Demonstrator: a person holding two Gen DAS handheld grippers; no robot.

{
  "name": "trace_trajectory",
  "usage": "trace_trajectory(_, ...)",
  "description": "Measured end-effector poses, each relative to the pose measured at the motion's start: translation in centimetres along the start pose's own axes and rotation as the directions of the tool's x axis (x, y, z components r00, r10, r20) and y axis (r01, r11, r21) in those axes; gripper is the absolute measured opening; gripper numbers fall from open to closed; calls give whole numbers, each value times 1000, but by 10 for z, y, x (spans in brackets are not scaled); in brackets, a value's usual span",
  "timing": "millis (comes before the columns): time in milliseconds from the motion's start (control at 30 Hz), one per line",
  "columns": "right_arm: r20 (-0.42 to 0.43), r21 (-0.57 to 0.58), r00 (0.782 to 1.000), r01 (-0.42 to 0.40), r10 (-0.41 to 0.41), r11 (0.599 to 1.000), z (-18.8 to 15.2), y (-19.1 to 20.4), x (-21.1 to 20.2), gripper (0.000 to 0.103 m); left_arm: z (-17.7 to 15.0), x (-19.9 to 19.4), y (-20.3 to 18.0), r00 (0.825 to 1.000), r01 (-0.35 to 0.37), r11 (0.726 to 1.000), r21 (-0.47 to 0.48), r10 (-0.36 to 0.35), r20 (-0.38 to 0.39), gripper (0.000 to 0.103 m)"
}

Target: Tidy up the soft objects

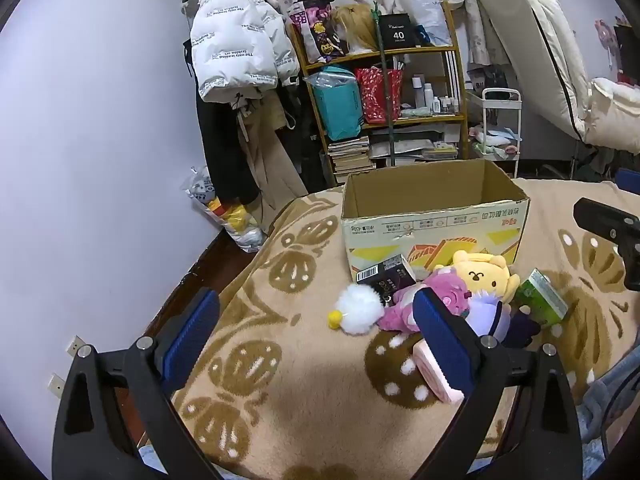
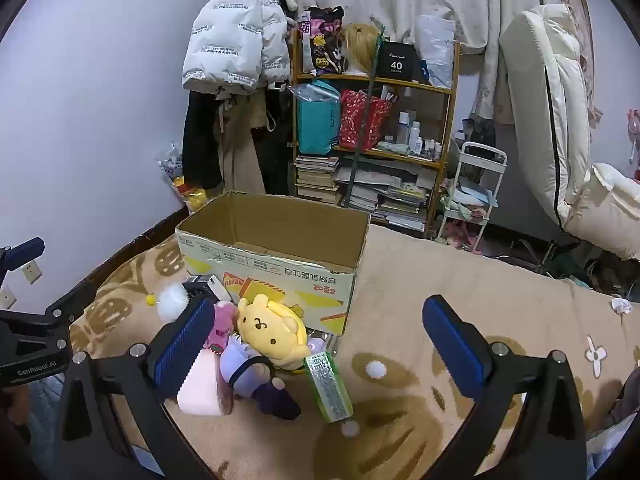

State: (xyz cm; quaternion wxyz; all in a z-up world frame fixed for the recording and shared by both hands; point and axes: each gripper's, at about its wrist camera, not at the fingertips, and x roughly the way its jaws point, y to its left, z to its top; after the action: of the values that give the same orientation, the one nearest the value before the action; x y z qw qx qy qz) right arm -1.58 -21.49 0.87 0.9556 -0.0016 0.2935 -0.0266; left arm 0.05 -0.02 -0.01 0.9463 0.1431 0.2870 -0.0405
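An open cardboard box (image 1: 432,216) (image 2: 280,256) stands on the beige patterned blanket (image 1: 288,360). In front of it lies a heap: a yellow plush dog (image 1: 484,274) (image 2: 272,328), a pink plush (image 1: 424,300) (image 2: 222,322), a purple-clad doll (image 2: 256,372), a white fluffy ball with a yellow tip (image 1: 356,308) (image 2: 170,300), a pink block (image 1: 434,372) (image 2: 200,388), a black carton (image 1: 386,276) and a green packet (image 1: 542,298) (image 2: 330,388). My left gripper (image 1: 316,336) stands open short of the heap, holding nothing. My right gripper (image 2: 320,344) is open above the green packet, empty too.
A yellow shelf (image 1: 384,92) (image 2: 372,120) with bags, bottles and stacked books stands behind the bed. A white puffer jacket (image 1: 236,40) hangs on the left wall. A white cart (image 2: 476,196) and a folded mattress (image 2: 548,92) are at the right.
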Motion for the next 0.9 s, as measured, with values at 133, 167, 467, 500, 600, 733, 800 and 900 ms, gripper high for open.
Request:
trace_trajectory(133, -1, 0, 1000, -1, 1, 1000, 0, -1, 1, 103, 0, 1, 0, 1000, 10, 1000, 0, -10, 2, 96)
trace_trajectory(167, -1, 0, 1000, -2, 2, 1000, 0, -1, 1, 103, -1, 1, 0, 1000, 9, 1000, 0, -9, 4, 96)
trace_trajectory(467, -3, 4, 1000, -1, 1, 1000, 0, -4, 1, 103, -1, 4, 3, 1000, 3, 1000, -5, -3, 4, 96)
trace_trajectory(500, -5, 6, 1000, -1, 1, 1000, 0, -4, 1, 103, -1, 4, 3, 1000, 3, 1000, -4, -3, 4, 96)
trace_trajectory(600, -5, 5, 1000, 0, 0, 1000, 0, -3, 2, 103, -1, 2, 4, 1000, 3, 1000, -3, -3, 3, 96)
trace_trajectory(733, -6, 5, 1000, -1, 1, 1000, 0, -3, 2, 103, -1, 2, 3, 1000, 0, 1000, 1, 0, 6, 96)
trace_trajectory(800, -6, 5, 1000, -1, 1, 1000, -1, -3, 2, 103, -1, 1, 2, 1000, -2, 1000, 0, 2, 7, 96)
trace_trajectory(900, -7, 6, 1000, -1, 1, 1000, -1, -2, 3, 103, -1, 1, 2, 1000, -3, 1000, 0, 3, 7, 96)
